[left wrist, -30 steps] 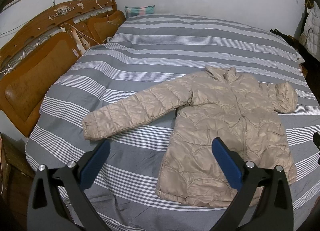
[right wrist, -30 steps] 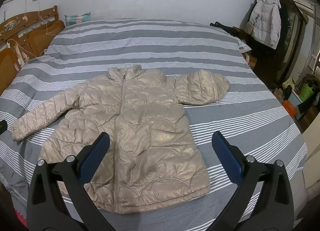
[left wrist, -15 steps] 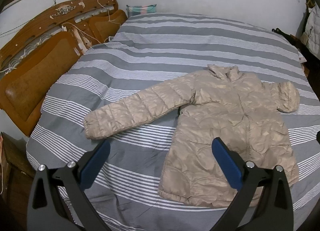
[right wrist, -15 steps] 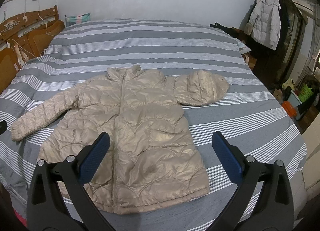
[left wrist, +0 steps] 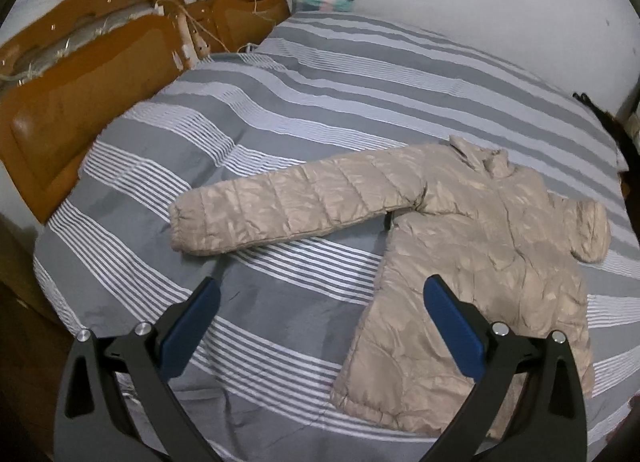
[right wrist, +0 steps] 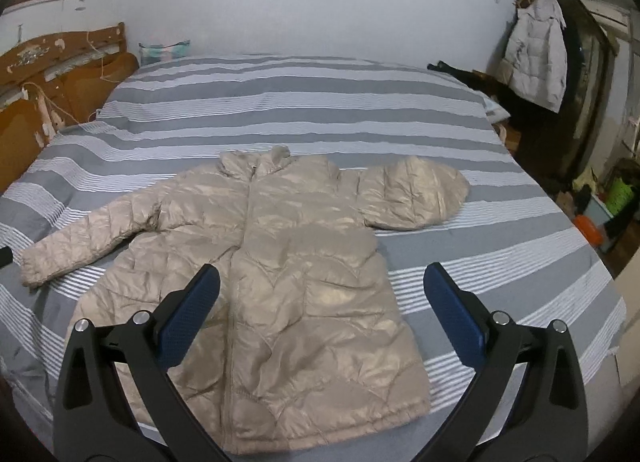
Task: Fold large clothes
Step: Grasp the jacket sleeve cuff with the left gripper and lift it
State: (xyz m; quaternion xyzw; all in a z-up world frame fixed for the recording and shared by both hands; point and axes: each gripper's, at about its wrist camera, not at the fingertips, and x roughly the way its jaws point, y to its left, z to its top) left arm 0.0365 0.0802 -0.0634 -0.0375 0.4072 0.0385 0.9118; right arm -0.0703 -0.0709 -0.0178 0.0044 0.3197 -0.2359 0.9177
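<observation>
Currently the jacket (right wrist: 280, 262) lies flat on the bed (right wrist: 304, 102), front up, zip closed as far as can be seen, collar toward the far wall. Its left sleeve (left wrist: 288, 210) is stretched out straight toward the headboard (left wrist: 80, 102). Its right sleeve (right wrist: 416, 198) is bent back on itself, so that the end forms a short rounded stub beside the shoulder. The hem lies nearest the cameras and is not turned up.

No fold of the body is made yet. Judged from this layout, the task is at its start: both sleeves remain to be brought across the front, then the body is to be folded.

The left gripper (left wrist: 320, 326) hangs above the bedding between the straight sleeve and the hem, jaws apart, holding nothing. The right gripper (right wrist: 320, 322) hangs above the lower front of the jacket, jaws apart, also empty. Neither touches the fabric.

A second, pale jacket (right wrist: 536, 58) hangs on a wardrobe at the right, well apart from the bed.
</observation>
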